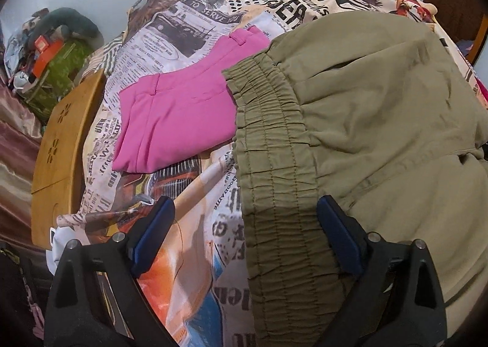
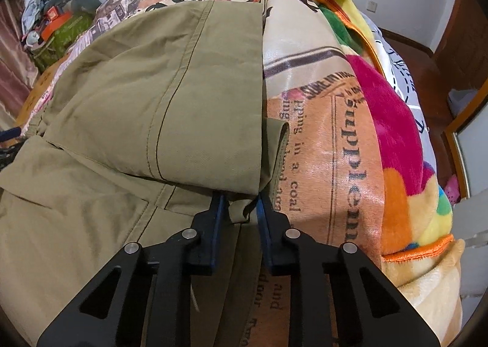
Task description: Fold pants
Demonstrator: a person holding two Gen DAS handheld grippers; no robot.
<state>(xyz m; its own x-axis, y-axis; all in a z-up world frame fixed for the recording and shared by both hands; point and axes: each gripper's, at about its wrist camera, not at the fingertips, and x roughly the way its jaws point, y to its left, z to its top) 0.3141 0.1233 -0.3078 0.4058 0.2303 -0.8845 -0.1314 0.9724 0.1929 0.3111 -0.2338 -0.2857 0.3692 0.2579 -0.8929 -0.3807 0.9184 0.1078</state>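
In the left wrist view, the left gripper (image 1: pixel 244 225) stands wide apart, straddling the elastic waistband (image 1: pixel 274 145) of the olive pants (image 1: pixel 381 109) on the bed (image 1: pixel 195 194); folded pink pants (image 1: pixel 174 115) lie just beside the waistband. In the right wrist view, the right gripper (image 2: pixel 241 209) pinches the olive pants' folded edge (image 2: pixel 241 206).

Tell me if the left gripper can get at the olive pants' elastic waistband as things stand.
Probably yes. The left gripper is open, its jaws standing either side of the waistband of the olive pants, with nothing lying over it. The pink pants sit clear.
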